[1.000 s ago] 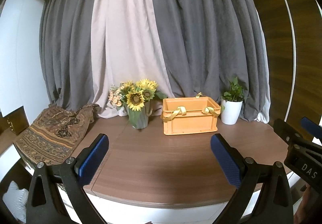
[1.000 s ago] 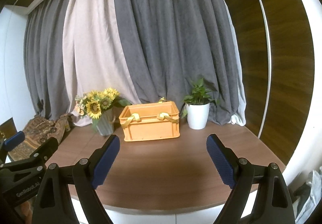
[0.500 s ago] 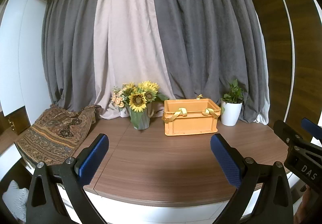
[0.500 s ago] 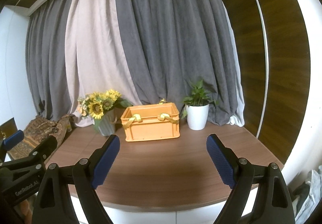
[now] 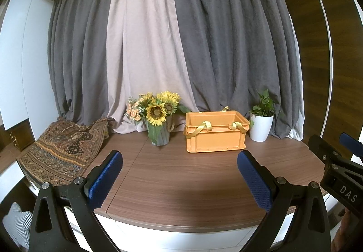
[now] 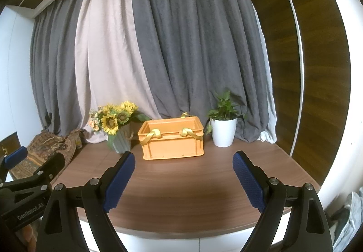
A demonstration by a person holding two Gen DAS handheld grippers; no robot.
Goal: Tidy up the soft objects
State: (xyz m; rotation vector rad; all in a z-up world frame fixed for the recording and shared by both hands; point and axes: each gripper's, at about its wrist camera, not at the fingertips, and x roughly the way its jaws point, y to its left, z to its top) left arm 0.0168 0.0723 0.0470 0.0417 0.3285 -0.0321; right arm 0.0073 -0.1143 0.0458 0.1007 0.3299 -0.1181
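Where tongs [image 5: 180,178] gape: cloth [image 5: 61,150] (left, apart).

Wood table [image 5: 181,175] w/ curved near edge. Far side, L to R: patterned cloth [image 5: 61,150] draped over far-left corner, sunflower vase [image 5: 158,132], orange crate [image 5: 215,134] at centre, white plant pot [image 5: 261,127] just right of crate.

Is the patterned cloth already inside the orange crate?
No: the patterned cloth lies heaped at the table's left end, apart from the orange crate, beyond the sunflower vase.
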